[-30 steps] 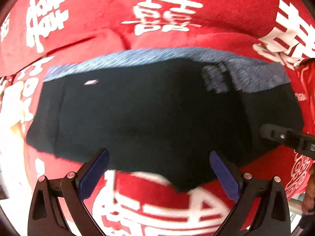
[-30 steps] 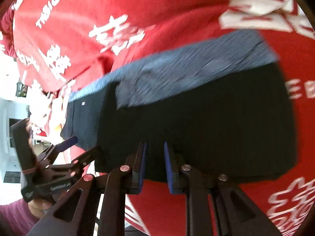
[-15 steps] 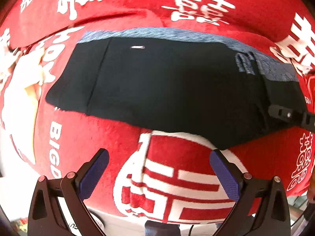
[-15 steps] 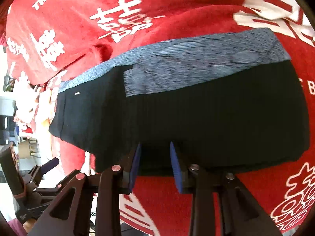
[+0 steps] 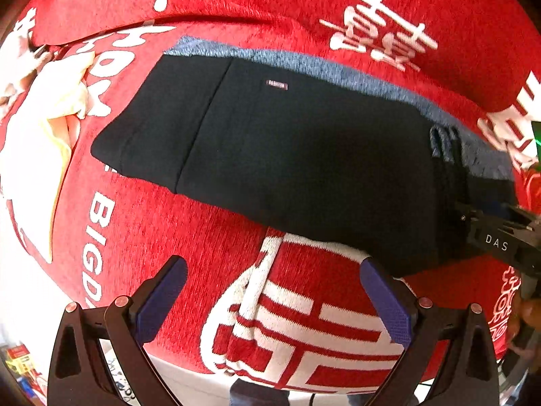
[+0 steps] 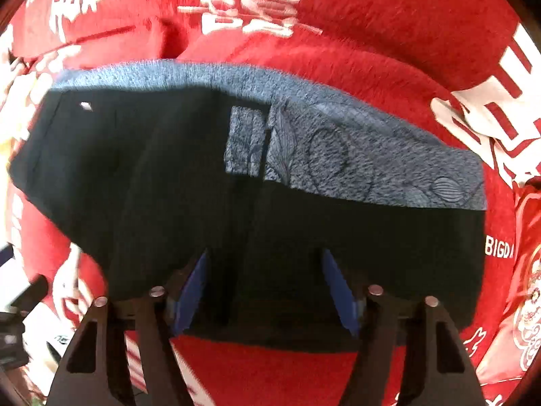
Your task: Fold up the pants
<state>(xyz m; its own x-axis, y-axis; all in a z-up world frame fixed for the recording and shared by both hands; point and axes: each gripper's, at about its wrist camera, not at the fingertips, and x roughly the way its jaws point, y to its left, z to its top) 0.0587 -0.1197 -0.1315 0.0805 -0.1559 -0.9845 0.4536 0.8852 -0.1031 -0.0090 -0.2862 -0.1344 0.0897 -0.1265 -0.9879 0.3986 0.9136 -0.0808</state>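
The black pants [image 5: 287,155] lie folded into a flat oblong on the red blanket [image 5: 142,223], with a blue-grey patterned band [image 6: 355,155] along the far edge and a small label [image 5: 277,84]. My left gripper [image 5: 272,270] hangs open over bare blanket just in front of the pants, with nothing between its fingers. My right gripper [image 6: 264,260] points down over the pants' near edge. Its jaws are opening, and the blue pads [image 6: 338,287] stand apart above the black fabric without pressing it. The right gripper [image 5: 497,240] also shows at the pants' right end in the left wrist view.
A cream cloth [image 5: 44,155] lies crumpled on the blanket left of the pants. The blanket's front edge [image 5: 304,385] drops off right below my left gripper. White printed characters [image 5: 382,30] cover the red blanket behind the pants.
My left gripper has pulled back off the pants toward the blanket's front edge, still open. My right gripper's jaws have spread from nearly shut to well apart, and the black fabric lies flat beneath them.
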